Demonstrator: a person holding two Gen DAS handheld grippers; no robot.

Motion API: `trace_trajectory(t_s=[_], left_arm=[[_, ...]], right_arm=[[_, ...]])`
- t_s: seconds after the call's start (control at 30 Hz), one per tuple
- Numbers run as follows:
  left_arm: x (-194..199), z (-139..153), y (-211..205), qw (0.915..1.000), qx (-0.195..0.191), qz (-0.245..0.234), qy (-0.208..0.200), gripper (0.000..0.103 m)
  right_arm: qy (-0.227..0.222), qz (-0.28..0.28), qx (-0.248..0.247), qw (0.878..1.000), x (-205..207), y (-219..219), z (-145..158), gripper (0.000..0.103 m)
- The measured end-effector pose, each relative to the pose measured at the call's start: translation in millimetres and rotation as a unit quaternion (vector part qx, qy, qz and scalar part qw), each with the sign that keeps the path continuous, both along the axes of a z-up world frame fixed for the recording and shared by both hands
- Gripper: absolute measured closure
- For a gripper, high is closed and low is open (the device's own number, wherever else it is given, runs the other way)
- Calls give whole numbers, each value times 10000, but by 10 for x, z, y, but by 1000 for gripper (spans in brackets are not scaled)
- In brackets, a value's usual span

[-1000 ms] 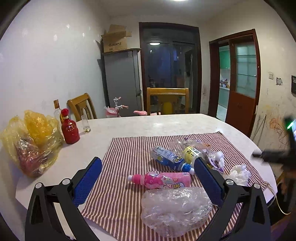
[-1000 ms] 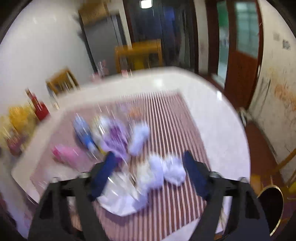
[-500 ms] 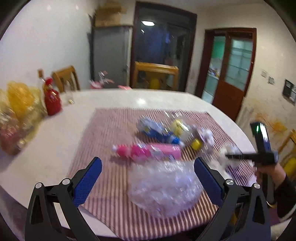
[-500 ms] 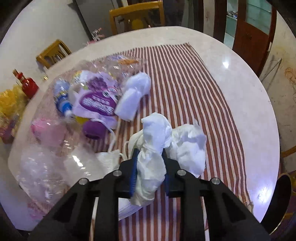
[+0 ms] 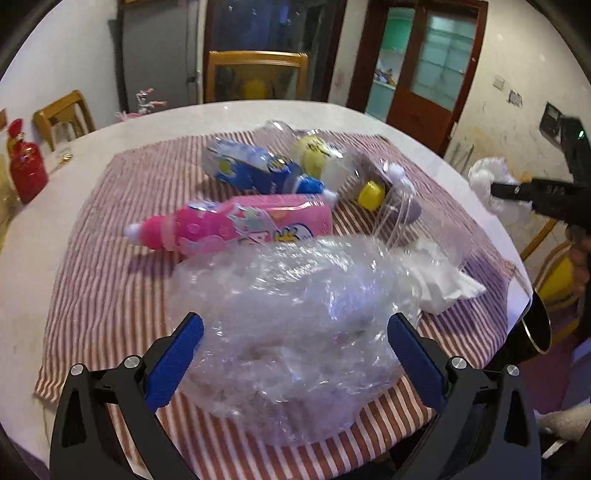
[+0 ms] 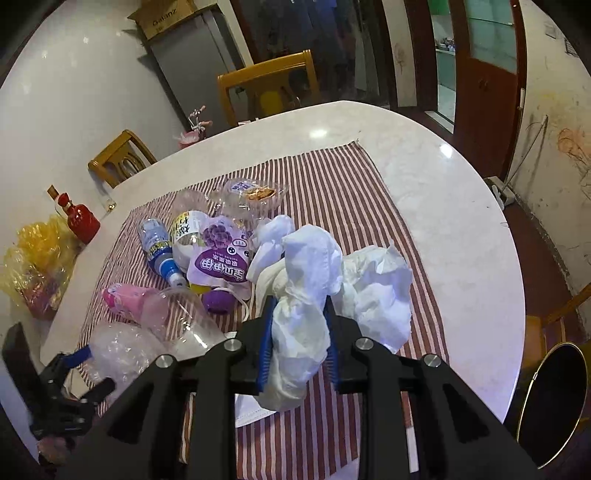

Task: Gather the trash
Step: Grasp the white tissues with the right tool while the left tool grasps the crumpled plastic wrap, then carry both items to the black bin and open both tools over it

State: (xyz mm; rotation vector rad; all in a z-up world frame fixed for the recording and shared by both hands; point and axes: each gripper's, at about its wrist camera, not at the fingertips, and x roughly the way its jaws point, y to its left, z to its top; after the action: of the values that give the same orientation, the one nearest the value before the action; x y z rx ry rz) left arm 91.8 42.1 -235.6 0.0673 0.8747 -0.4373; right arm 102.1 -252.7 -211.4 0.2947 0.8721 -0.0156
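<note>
Collecting has only started: right gripper (image 6: pixel 298 334) clamps a white tissue wad (image 6: pixel 308 280) above the table's near edge; left gripper (image 5: pixel 293 360), jaws spread, straddles the crumpled clear plastic bag (image 5: pixel 291 325); bottles (image 5: pixel 236 229) remain mid-cloth.

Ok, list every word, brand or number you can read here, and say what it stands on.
"Galanz": on the cardboard box atop the grey cabinet.
Purple jelly pouch: large characters, upside down, not legible to me.
Pink bottle, blue bottle, yellow-capped bottle: labels too blurred to read.
</note>
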Motion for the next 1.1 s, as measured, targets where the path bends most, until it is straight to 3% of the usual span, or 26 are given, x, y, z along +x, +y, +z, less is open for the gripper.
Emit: trace_trajectory(t_s=[0.1,0.17,0.2,0.23,0.27,0.33,0.8,0.97,1.1], left_arm=[[73,-81,-94,9997,232,79,-54,6],[144,-146,-103,9996,126,182,173,12],[169,-168,-84,9993,-44,213,295,45],[206,-186,-42,9983,-218,326,429,69],[227,-185,-16,9976,-258,433,468,80],[213,-141,11,9979,-329,375,418,86],[-108,778,206,9937,-713,431,-743,88],[-119,1011,-95,9918,-815,-266,-949,88],[-71,1188,-606,9849,-902,-993,-1097,88]], right_arm=[[-12,1,52,10000,16,-2,1,77],[-10,29,82,10000,23,13,-3,77],[-16,42,93,9999,18,18,-1,76],[-23,49,100,9999,13,19,4,76],[-23,56,105,9999,17,18,6,76],[-30,57,116,9999,21,19,5,75],[-38,134,176,9997,29,56,0,75],[-286,-8,210,9994,-57,-58,131,76],[-600,-513,171,9967,-340,-489,338,76]])
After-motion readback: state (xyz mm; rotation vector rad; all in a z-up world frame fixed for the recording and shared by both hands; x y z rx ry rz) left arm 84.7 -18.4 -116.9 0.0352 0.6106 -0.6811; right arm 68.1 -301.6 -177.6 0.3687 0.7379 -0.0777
